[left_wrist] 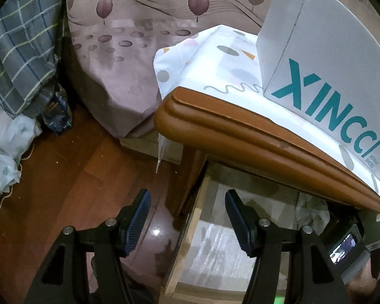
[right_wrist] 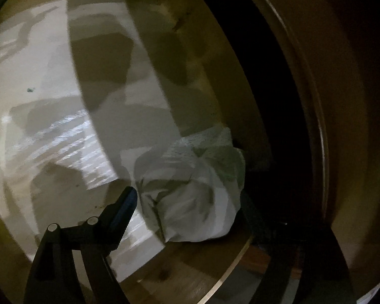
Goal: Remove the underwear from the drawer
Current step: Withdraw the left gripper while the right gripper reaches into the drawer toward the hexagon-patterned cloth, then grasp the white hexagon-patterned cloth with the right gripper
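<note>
The underwear (right_wrist: pixel 190 190), a crumpled pale bundle with a faint green print, lies inside the open drawer (right_wrist: pixel 63 96), on its pale lined floor and pushed up against the drawer's dim far corner, beside the dark opening of the cabinet. So the task looks to be at its early middle: the drawer is already pulled out, the garment is found and reached, but it is not yet gripped or lifted, and the whole taking-out is left to do. The right claw (right_wrist: pixel 190 217) is down in the drawer with its jaws set wide, the bundle sitting between them; the one finger (right_wrist: pixel 128 202) that shows clearly is just beside the cloth's edge, and I cannot tell whether it touches. The other finger is lost in shadow on the far side of the bundle, so no squeeze on the cloth can be made out, and I judge the claw to be spread and ready, not holding. Outward from the underwear, the left claw (left_wrist: pixel 187 220) hangs over the drawer's wooden side wall (left_wrist: pixel 187 230), jaws moderately apart and empty, one finger over the wooden floor (left_wrist: pixel 76 167) and one over the drawer. Above the drawer is the brown edge of the nightstand top (left_wrist: pixel 240 131), covered by a patterned white cloth (left_wrist: pixel 215 58) that carries a grey shoebox (left_wrist: pixel 329 76), with the bed (left_wrist: pixel 119 63) beyond it.
</note>
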`<state>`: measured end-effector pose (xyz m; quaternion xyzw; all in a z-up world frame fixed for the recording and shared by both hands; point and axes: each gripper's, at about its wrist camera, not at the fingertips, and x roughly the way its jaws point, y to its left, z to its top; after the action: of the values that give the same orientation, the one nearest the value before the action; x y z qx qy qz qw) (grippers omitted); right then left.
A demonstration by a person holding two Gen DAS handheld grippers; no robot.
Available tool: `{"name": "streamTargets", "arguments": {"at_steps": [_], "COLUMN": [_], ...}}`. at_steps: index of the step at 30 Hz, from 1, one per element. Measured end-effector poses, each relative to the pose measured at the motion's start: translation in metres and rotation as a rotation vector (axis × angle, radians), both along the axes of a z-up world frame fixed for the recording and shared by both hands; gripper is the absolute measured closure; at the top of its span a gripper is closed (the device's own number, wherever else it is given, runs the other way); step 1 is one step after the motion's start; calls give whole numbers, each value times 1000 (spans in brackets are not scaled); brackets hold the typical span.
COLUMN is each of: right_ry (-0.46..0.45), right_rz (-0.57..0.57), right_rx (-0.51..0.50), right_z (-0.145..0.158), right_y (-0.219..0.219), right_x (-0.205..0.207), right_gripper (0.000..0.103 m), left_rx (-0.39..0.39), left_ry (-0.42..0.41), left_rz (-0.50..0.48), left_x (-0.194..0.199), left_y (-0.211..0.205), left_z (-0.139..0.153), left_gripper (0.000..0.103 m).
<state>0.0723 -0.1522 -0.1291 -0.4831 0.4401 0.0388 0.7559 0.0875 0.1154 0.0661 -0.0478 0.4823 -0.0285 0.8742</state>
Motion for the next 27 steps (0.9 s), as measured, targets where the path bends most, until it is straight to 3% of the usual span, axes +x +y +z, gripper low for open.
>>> {"name": "streamTargets", "arguments": {"at_steps": [6,7,17,18,20,23,27], "right_ry": [-4,11,77,83,106,118,136], "right_rz": [-28,-32,-154,-150,-148,-147,-143], "right_rx": [-7,3,208,220,265,297,307], "right_z": [-11,-12,-6,-6,-2,-1,-4], "right_y": [1,1,-28,-29,-31,-28,-28], "right_x": [-2,1,26,26,28,29,29], "right_gripper": [20,23,22,24,41,56,65], "left_rx": [23,25,20,22,31,43,58], "left_ry": [1,1,4,1,-4,-5,-11], "left_rz": [-17,-19,-14,-15,-19,-28,-33], "left_x": [0,-1,-1,-2,-2,-3,-3], "left_y": [-6,-6,-6,-6,-7,-9,-12], "left_z": [-1,-1,-1,0,0,0,0], "left_gripper": [40,40,40,40,41,40,40]}}
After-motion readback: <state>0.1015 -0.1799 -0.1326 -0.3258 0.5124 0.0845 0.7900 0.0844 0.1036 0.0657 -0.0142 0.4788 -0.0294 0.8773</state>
